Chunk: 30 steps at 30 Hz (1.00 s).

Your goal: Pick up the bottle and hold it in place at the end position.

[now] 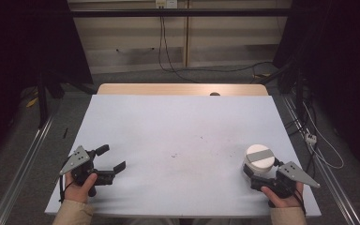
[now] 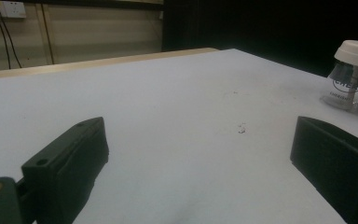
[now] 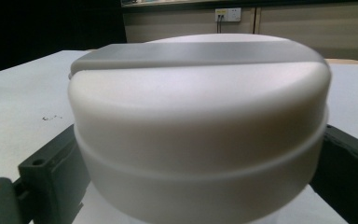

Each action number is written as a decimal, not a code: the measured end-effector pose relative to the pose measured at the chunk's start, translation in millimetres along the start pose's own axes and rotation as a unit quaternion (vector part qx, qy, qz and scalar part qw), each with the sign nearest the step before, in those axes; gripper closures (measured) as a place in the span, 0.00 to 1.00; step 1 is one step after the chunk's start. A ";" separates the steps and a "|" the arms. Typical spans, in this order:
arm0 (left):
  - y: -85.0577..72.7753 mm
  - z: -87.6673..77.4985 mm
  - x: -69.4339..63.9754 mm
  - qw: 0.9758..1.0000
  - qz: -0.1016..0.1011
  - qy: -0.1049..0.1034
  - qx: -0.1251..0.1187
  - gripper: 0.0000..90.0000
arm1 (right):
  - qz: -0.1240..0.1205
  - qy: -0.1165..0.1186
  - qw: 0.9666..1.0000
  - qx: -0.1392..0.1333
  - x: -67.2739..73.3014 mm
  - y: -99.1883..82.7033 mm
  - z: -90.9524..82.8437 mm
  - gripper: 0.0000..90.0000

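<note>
A clear container with a white lid and a grey strip across the top (image 1: 258, 159) stands on the white table (image 1: 178, 117) at the front right. My right gripper (image 1: 261, 171) is open, its two black jaws standing on either side of the container (image 3: 200, 121), very close to its lid. At the front left my left gripper (image 1: 112, 158) is open, with nothing between its jaws (image 2: 200, 135). In the left gripper view the container (image 2: 352, 74) shows far off at the right edge, its clear body bearing a printed logo.
A wooden strip (image 1: 183, 89) runs along the table's far edge. Metal rails (image 1: 23, 164) flank the table on both sides. Cables (image 1: 318, 145) lie on the floor at the right and hang from the back wall. A few small dark specks (image 1: 174, 154) mark the tabletop.
</note>
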<state>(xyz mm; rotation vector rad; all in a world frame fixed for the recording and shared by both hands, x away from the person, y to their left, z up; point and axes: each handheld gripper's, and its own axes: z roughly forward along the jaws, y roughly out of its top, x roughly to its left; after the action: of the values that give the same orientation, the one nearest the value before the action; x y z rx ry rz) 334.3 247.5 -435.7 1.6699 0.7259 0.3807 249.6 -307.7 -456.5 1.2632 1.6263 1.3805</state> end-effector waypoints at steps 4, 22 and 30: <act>0.0 -0.5 -0.2 1.000 0.000 0.002 0.000 0.04 | 0.002 -0.001 1.000 0.002 0.1 0.0 0.3 0.03; -2.0 2.3 -0.1 1.000 0.000 0.000 0.012 0.04 | 0.003 -0.006 0.999 0.037 0.1 0.5 6.2 0.04; -2.3 2.4 -0.1 1.000 0.000 0.002 0.015 0.04 | -0.003 -0.004 0.998 0.062 0.6 1.8 11.5 0.16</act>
<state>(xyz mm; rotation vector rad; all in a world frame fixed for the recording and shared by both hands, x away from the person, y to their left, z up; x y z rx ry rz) 335.0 245.9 -438.4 1.6975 0.7366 0.3745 260.3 -303.3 -457.4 1.3324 1.7311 1.2865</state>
